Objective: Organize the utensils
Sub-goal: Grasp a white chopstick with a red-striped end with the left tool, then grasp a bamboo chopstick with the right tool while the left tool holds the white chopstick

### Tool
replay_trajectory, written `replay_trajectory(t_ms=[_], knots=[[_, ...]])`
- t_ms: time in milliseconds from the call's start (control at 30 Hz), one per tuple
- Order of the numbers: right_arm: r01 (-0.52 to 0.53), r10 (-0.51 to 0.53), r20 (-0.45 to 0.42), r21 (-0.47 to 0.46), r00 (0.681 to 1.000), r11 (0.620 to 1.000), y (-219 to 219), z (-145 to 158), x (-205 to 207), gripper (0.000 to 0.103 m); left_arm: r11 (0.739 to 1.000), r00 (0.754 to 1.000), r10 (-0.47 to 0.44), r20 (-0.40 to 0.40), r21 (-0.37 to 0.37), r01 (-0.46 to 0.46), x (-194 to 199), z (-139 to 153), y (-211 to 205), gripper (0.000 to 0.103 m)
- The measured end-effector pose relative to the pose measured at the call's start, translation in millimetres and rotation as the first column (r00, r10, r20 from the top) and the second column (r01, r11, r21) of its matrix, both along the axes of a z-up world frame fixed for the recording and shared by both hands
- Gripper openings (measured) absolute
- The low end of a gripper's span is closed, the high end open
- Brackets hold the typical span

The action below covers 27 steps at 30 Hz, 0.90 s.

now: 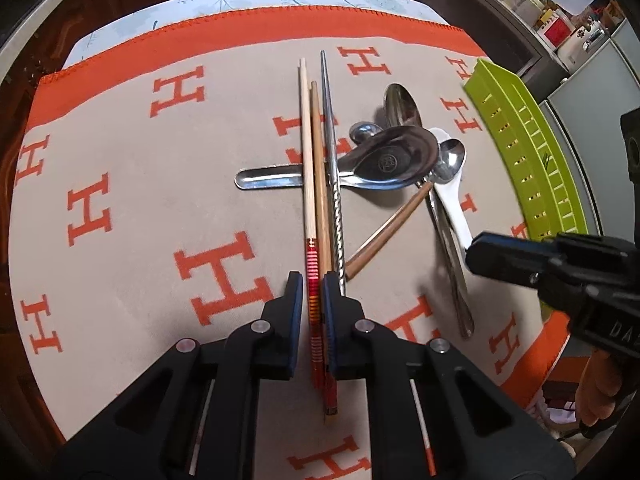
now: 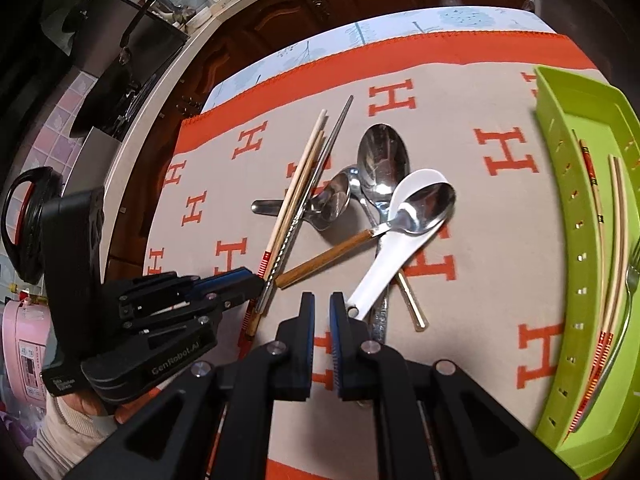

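The left gripper [image 1: 313,280] is pinching two wooden chopsticks [image 1: 314,152] between nearly closed jaws, beside a twisted steel chopstick [image 1: 335,208]. The right gripper [image 2: 322,300] is sitting narrowly parted, seemingly empty, against the glossy white ceramic spoon [image 2: 384,264]. Shiny metal spoons [image 2: 380,160] are lying piled on the cloth [image 2: 460,120]; the perforated green plastic tray [image 2: 560,200] is holding chopsticks.

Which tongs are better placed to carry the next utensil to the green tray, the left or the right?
Probably the left tongs: they are already closed on the chopsticks. The right tongs hold nothing, beside the white spoon, though nearer the green tray.
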State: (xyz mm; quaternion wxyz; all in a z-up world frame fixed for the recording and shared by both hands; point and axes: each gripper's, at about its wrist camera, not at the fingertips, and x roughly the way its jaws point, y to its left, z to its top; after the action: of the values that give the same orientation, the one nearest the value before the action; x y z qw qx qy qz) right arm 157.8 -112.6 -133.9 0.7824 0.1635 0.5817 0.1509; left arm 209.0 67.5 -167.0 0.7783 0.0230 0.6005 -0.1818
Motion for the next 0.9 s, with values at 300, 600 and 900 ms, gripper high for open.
replay_trajectory(t_ms=[300, 600, 900], knots=[[-0.02, 0.02, 0.004, -0.007, 1.0, 1.0, 3, -4, 0, 0.007, 1.0, 1.0, 0.016, -0.014, 0.024, -0.016, 6, -7, 4, 0.008], [-0.029, 0.029, 0.0, 0.002, 1.0, 1.0, 9, -2, 4, 0.007, 0.997, 1.0, 0.024, -0.016, 0.076, -0.023, 18, -8, -8, 0.008], [-0.018, 0.023, -0.064, 0.076, 0.998, 0.997, 29, -4, 39, 0.007, 0.986, 0.986, 0.167, -0.023, 0.018, -0.166, 5, -1, 26, 0.003]])
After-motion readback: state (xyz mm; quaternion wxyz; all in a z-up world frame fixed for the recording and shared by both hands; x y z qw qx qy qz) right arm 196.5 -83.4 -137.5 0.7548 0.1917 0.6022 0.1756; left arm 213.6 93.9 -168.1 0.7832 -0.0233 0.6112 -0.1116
